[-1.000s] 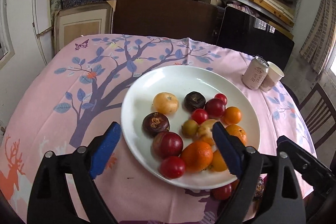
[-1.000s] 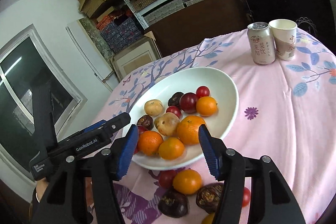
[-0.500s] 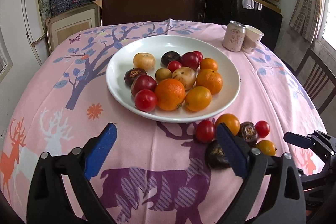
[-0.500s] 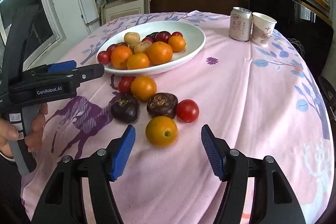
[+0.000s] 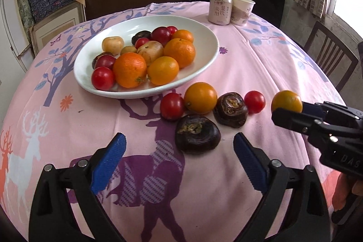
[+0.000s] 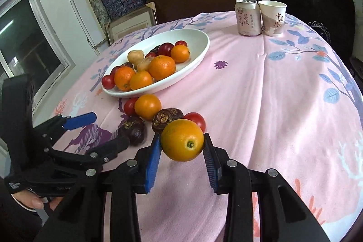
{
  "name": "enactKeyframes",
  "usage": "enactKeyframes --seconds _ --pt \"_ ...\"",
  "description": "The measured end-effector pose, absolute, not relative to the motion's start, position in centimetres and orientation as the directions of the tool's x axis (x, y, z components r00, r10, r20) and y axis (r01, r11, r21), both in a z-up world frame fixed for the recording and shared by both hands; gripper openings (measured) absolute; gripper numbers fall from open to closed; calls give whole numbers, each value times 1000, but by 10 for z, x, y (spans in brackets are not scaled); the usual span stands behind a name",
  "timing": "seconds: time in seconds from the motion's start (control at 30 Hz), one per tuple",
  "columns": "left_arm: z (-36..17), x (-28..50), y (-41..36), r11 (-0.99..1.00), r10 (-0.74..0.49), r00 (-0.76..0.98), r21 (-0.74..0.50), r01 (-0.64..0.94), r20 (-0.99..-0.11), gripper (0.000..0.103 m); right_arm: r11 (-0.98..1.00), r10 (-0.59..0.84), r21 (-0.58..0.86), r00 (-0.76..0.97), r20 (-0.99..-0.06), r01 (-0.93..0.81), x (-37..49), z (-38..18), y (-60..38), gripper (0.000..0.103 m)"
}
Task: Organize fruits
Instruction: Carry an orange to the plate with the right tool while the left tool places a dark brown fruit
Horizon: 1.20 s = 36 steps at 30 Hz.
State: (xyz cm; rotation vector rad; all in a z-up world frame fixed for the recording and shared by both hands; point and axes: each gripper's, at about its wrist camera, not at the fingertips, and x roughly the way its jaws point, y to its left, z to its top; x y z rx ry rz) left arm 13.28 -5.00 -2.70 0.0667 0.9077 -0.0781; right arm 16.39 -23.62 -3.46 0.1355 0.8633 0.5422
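A white plate on the pink cloth holds several oranges, red tomatoes and dark fruits. In front of it lie loose fruits: a red tomato, an orange, two dark wrinkled fruits and a second tomato. My right gripper is closing its jaws on a small orange, and the blue pads press its sides. That orange also shows at the right of the left wrist view. My left gripper stands open just short of the nearest dark fruit.
A drink can and a paper cup stand at the table's far side. A wooden chair is beyond the right edge. Shelves with boxes line the back wall. A person's hand holds the left gripper.
The right jaws have closed onto the small orange that lay between them. Both grippers came lower and nearer to the loose fruits. The left gripper swung from the plate toward the nearest dark fruit.
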Motion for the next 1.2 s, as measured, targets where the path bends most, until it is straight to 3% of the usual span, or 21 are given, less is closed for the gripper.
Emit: enactKeyframes --seconds 0.07,0.13,0.17,0.2,0.37,0.63,0.83,1.13,1.17,1.2 --pt "-33 139 -59 993 -41 601 34 113 -798 83 854 513 339 529 -676 -395 165 -33 -240 37" --pt "-40 145 -64 992 -63 575 14 128 -815 64 852 517 341 532 -671 -397 166 -33 -241 37" --pt "-45 150 -65 991 -80 554 -6 134 -828 48 852 517 340 534 -669 -398 166 -33 -241 37" --pt "-46 150 -66 992 -71 567 3 129 -821 46 853 516 338 538 -667 -398 166 -32 -241 37" --pt "-39 144 -57 991 -89 574 -14 134 -814 45 853 518 328 580 -629 -405 161 -25 -243 37" --pt "25 129 -12 994 -38 710 46 99 -703 45 886 464 256 753 -466 -387 144 19 -235 37" --pt "42 170 23 1000 -21 727 -12 17 -686 45 869 491 225 719 -492 -440 181 30 -185 37" --pt "15 219 43 995 5 669 -64 -78 -743 45 866 494 256 652 -576 -429 232 0 -129 38" --pt "14 224 47 993 3 667 -78 -92 -745 49 864 500 283 649 -573 -416 238 -2 -129 38" --pt "13 226 51 990 6 668 -91 -111 -744 62 858 512 312 647 -565 -407 242 -3 -131 41"
